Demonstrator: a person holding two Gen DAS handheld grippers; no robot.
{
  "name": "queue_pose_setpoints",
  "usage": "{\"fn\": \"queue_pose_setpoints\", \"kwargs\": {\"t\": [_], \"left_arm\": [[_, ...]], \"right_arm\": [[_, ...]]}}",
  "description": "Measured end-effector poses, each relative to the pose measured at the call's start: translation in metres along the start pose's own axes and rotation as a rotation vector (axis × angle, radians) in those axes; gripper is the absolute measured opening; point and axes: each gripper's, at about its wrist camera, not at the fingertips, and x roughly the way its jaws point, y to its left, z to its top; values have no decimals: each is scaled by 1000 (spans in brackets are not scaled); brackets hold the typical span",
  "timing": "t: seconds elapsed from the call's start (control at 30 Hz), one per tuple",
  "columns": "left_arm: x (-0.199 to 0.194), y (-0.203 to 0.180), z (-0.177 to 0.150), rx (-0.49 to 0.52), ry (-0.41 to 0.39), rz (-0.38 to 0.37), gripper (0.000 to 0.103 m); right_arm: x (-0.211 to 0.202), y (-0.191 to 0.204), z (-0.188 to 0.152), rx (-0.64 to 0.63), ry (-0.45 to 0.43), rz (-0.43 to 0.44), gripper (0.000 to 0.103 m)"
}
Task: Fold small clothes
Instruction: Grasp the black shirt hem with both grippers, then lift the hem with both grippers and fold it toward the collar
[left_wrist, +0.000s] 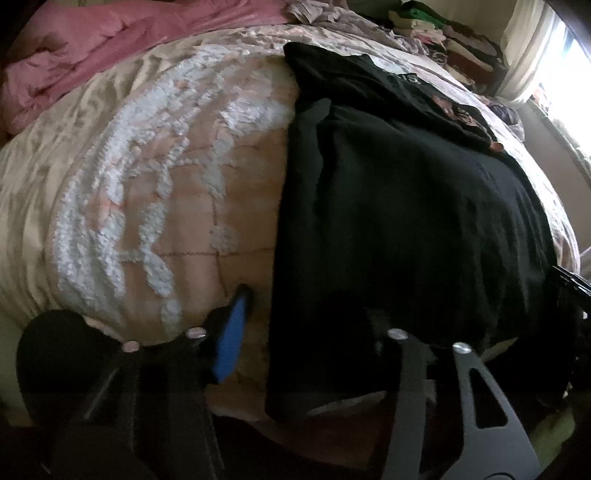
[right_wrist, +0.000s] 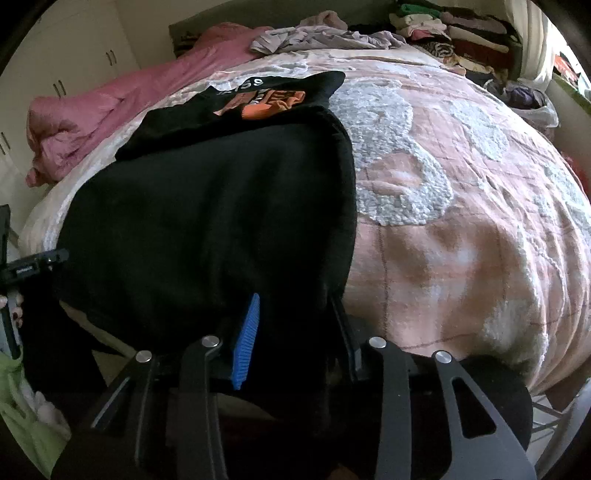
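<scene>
Where you stand at the bed's near edge:
Garment: black cotton T-shirt (right_wrist: 207, 206) flat on pink quilted bedspread (right_wrist: 461, 240).
Left gripper (left_wrist: 306, 332): half closed, pinching your shirt's hem.
Right gripper (right_wrist: 295, 325): likewise.
Containers: none visible.

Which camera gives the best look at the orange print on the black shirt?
The right wrist view: the orange print on the black cotton shirt faces it, well lit. The left wrist view shows only a dim edge-on sliver.

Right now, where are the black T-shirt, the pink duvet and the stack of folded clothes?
black T-shirt (right_wrist: 207, 206): right wrist view, plain back panel.
pink duvet (right_wrist: 110, 110): right wrist view, crumpled middle.
stack of folded clothes (right_wrist: 461, 33): right wrist view, upper layers.
</scene>
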Motion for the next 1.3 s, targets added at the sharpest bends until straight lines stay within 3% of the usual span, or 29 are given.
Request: {"fn": "queue_pose_setpoints", "kwargs": {"t": [0.1,0.2,0.27,0.33,0.4,0.57,0.93,1.3], "left_arm": [[-2,-3,-2,8,4,-5,34],[0,-3,-3,4,12,-9,34],[3,-5,-3,11,18,-5,34],[4,-8,-3,20,20,5,34],[1,-10,-3,30,15,10,21],[-9,-2,0,1,-11,-3,3],[-61,-3,31,-27,-173,-84,3],[-80,0,86,-68,-307,-131,3]], "right_arm": [[2,-4,-2,12,18,-28,48],[7,-1,-6,-23,41,-31,47],[8,-3,-6,-20,44,-11,42],[8,-7,-5,-1,41,17,27],[4,-6,-5,-8,27,53,18],[-10,2,-1,-33,-14,77,11],[-65,3,32,-6,-211,180,8],[-84,-2,80,1,-332,166,8]]}}
